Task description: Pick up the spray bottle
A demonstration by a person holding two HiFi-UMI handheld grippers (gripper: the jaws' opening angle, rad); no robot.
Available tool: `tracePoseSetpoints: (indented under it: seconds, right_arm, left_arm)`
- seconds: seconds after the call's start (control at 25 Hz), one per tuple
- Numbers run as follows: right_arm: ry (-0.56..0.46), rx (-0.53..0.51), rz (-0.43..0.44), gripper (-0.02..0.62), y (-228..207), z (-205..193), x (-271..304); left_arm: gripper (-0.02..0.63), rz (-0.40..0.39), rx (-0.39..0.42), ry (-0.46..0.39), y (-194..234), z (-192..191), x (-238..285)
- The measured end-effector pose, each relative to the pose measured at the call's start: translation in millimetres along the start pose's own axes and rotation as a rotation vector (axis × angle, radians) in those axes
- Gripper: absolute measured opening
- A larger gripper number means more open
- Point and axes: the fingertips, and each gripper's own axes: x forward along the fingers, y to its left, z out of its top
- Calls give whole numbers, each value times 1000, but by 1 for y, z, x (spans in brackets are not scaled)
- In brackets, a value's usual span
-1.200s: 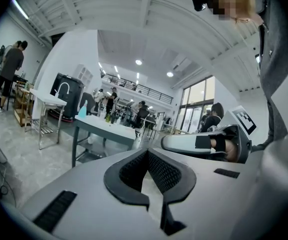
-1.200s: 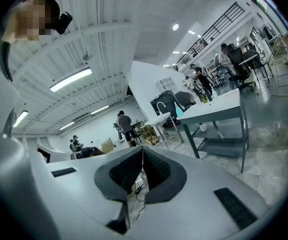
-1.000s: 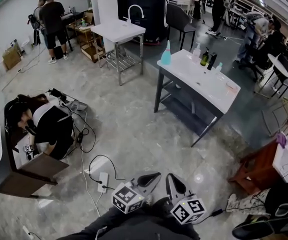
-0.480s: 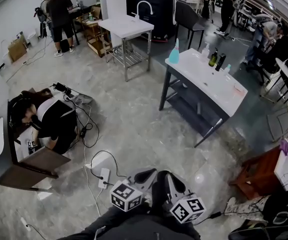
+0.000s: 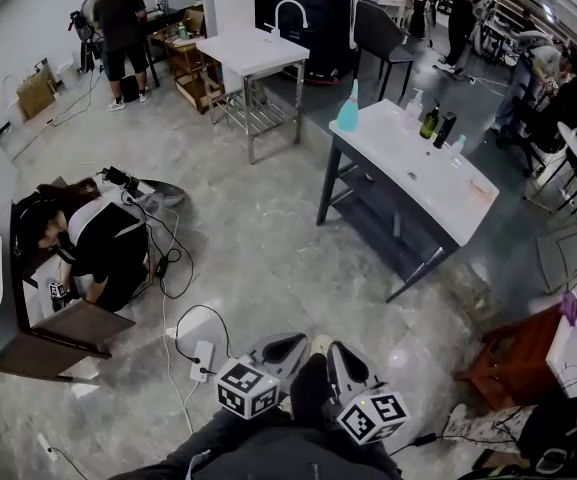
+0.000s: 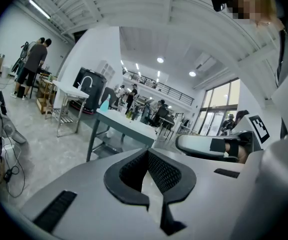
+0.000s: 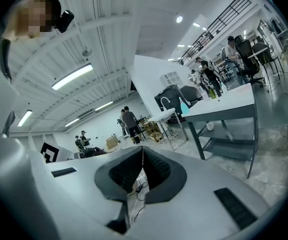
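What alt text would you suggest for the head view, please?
The left hand-held gripper and right hand-held gripper, both shut and empty, hover over a grey floor, well short of a white table carrying a teal spray bottle and other bottles. A person crouches beside cables at the left; others stand farther back.

No legible text, brand, number. Left gripper (image 5: 286, 346), right gripper (image 5: 336, 356): square marker patterns only. Dark bottles (image 5: 436, 125) on far table (image 5: 438, 183): labels too small.

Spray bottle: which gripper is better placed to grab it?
Right, slightly: the right gripper lies nearer the teal spray bottle at the table corner than the left gripper. Both are shut, empty, far off.
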Motion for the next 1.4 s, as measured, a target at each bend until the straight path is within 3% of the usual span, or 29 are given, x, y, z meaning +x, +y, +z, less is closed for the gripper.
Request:
tracePoseSetpoints:
  seconds: [0.72, 1.4]
  right_arm:
    - [-27, 6, 21, 9, -100, 75, 80]
    - [-1, 18, 59, 9, -158, 105, 143]
  left_arm:
    - [6, 17, 16, 7, 50, 59, 127]
    - [6, 71, -9, 15, 93, 85, 192]
